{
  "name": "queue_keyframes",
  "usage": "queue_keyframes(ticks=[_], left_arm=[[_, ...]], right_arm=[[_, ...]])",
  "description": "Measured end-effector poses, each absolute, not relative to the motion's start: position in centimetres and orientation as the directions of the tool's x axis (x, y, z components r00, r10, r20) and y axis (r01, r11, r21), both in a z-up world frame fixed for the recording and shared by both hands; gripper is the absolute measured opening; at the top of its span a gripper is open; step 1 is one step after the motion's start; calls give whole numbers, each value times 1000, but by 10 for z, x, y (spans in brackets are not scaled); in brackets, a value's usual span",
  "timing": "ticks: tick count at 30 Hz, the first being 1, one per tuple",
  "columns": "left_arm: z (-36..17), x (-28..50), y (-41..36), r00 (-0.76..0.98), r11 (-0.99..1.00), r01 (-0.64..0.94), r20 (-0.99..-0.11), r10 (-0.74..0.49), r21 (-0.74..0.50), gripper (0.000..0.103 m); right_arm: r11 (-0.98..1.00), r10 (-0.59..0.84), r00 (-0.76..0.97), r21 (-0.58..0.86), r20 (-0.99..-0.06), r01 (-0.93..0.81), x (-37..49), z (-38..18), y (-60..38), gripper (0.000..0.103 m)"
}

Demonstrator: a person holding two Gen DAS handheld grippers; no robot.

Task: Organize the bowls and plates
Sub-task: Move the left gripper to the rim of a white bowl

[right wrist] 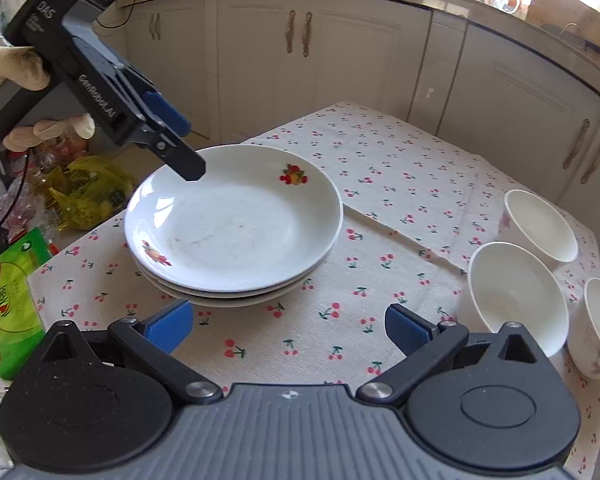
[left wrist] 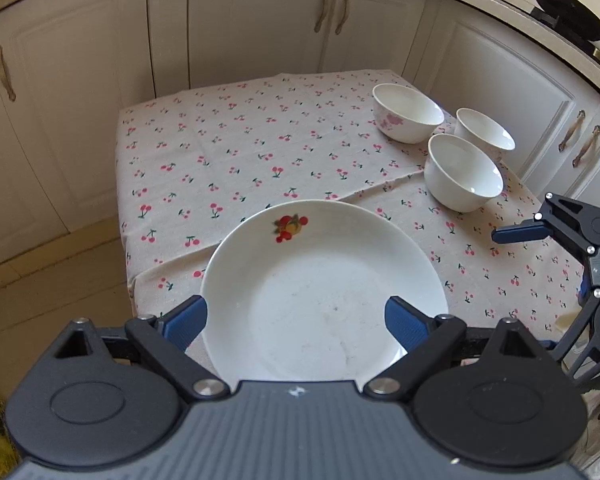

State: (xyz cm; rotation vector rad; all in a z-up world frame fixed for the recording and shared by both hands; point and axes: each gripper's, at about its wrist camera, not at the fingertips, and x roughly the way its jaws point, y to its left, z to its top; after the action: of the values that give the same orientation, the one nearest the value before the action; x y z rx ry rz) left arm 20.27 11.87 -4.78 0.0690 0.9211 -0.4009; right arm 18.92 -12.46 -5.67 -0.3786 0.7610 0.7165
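A stack of white plates (right wrist: 236, 232) with fruit prints sits at the near left of the cherry-print tablecloth (right wrist: 380, 168); the top plate also shows in the left wrist view (left wrist: 320, 292). My left gripper (left wrist: 296, 320) is open, its fingers straddling the near rim of the top plate; it hovers just above the rim in the right wrist view (right wrist: 180, 144). Three white bowls (left wrist: 408, 114) (left wrist: 462, 172) (left wrist: 485, 132) stand apart at the right; they also show in the right wrist view (right wrist: 516, 288). My right gripper (right wrist: 288, 328) is open and empty, above the cloth between plates and bowls.
Cream kitchen cabinets (left wrist: 260, 20) wrap around the table's far sides. A black wok (left wrist: 568, 8) sits on the counter at far right. Yellow and green bags (right wrist: 84, 192) lie on the floor left of the table. The cloth has a raised fold (left wrist: 380, 188).
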Motion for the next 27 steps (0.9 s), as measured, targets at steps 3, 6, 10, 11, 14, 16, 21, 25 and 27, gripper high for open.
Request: queue_keyframes(ticks=[3, 6, 10, 11, 14, 16, 21, 25, 27], left_arm=[[-47, 188, 103, 578, 920, 386, -757, -303, -73, 98], [-49, 176, 84, 614, 918, 396, -733, -293, -35, 99], [-53, 165, 59, 621, 912, 404, -711, -331, -72, 99], [-54, 162, 53, 626, 909, 407, -699, -345, -84, 99], [-54, 159, 34, 639, 909, 407, -684, -352, -88, 99], [-53, 158, 23, 642, 908, 404, -674, -365, -107, 99], [-54, 165, -1, 643, 916, 386, -680, -352, -109, 100], [-55, 178, -22, 631, 912, 398, -692, -351, -99, 100], [-55, 186, -32, 623, 909, 407, -700, -348, -90, 100]], right_arm=[[751, 418, 562, -76, -714, -656, 186, -57, -136, 103], [799, 380, 615, -89, -691, -595, 183, -59, -150, 103], [856, 351, 650, -51, -674, -515, 184, -63, -169, 103], [866, 348, 654, -38, -672, -499, 184, -65, -174, 103], [879, 347, 664, -17, -662, -477, 184, -71, -187, 103], [887, 339, 670, -13, -660, -461, 184, -74, -195, 103], [895, 344, 676, 11, -652, -445, 185, -80, -214, 103], [899, 321, 691, -21, -648, -438, 187, -84, -225, 103], [900, 311, 701, -39, -642, -434, 190, -86, -229, 103]])
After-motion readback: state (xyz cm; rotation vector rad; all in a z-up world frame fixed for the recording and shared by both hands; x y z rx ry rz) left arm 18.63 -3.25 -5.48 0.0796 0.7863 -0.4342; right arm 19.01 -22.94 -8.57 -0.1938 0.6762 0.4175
